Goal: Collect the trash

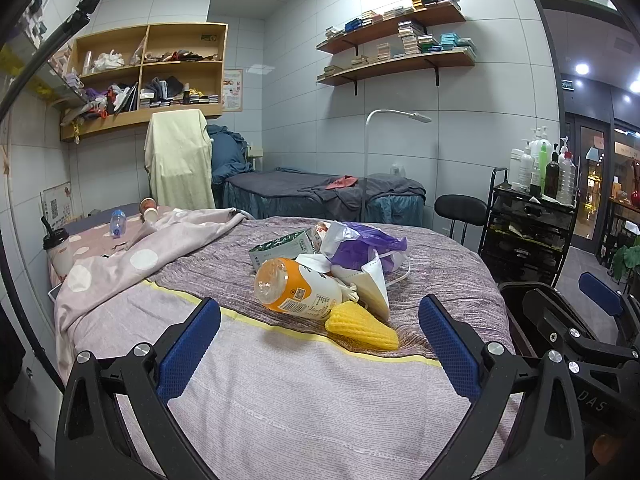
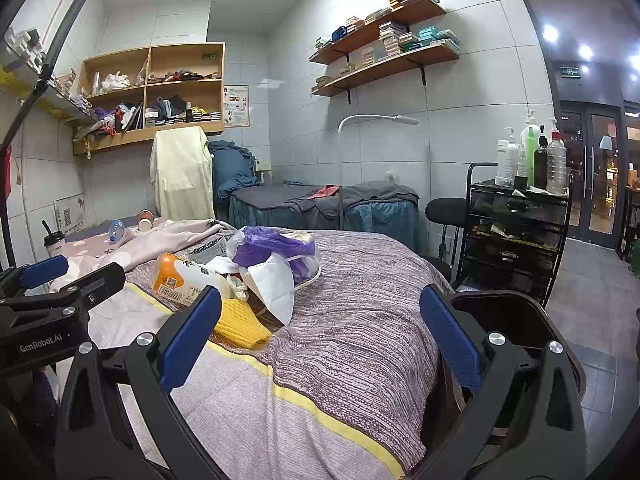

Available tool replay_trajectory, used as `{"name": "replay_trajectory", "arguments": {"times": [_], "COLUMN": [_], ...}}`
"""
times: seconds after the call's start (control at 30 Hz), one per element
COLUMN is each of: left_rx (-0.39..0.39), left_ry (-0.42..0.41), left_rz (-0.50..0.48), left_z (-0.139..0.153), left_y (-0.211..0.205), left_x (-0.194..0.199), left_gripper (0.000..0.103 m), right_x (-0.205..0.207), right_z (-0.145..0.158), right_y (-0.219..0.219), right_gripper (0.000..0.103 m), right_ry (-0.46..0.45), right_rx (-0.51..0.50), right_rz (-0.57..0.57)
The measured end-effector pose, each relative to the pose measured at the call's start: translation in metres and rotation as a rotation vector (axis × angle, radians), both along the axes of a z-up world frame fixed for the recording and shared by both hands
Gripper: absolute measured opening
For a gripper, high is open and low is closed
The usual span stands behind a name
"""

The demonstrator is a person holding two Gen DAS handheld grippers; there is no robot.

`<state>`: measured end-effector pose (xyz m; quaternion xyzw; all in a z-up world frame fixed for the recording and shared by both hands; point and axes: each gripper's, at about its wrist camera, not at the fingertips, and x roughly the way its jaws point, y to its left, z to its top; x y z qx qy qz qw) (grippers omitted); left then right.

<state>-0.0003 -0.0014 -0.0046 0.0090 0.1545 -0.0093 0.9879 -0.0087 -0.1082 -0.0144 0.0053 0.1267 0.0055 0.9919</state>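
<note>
A heap of trash lies on the bed: an orange and white bottle (image 1: pixel 296 288) on its side, a yellow foam net (image 1: pixel 360 326), a white face mask (image 1: pixel 372 284), a purple plastic bag (image 1: pixel 364 248) and a green carton (image 1: pixel 280 250). My left gripper (image 1: pixel 320 344) is open just short of the bottle and foam net, holding nothing. My right gripper (image 2: pixel 320 336) is open too, over bare bedspread to the right of the mask (image 2: pixel 272 284) and foam net (image 2: pixel 236 324). A dark bin (image 2: pixel 500 312) stands beside the bed, behind the right finger.
Farther back on the left lie a blue bottle (image 1: pixel 117 222), two paper cups (image 1: pixel 149 210) and a lidded drink cup (image 1: pixel 56 248) by a rumpled spotted blanket (image 1: pixel 120 264). A black trolley (image 2: pixel 516 236) with bottles and a black stool (image 2: pixel 444 212) stand right of the bed.
</note>
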Motion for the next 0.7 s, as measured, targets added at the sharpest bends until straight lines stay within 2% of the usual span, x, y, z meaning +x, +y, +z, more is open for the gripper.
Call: {"name": "replay_trajectory", "arguments": {"times": [0.7], "left_rx": [-0.011], "left_ry": [0.029], "left_rz": [0.001], "left_z": [-0.0071], "left_y": [0.0024], "left_x": [0.0027], "left_gripper": [0.097], "right_x": [0.0030], "right_z": [-0.0041], "right_y": [0.0033], "right_gripper": [0.098], "right_ry": [0.020], "right_rx": [0.001], "right_rz": [0.008]}}
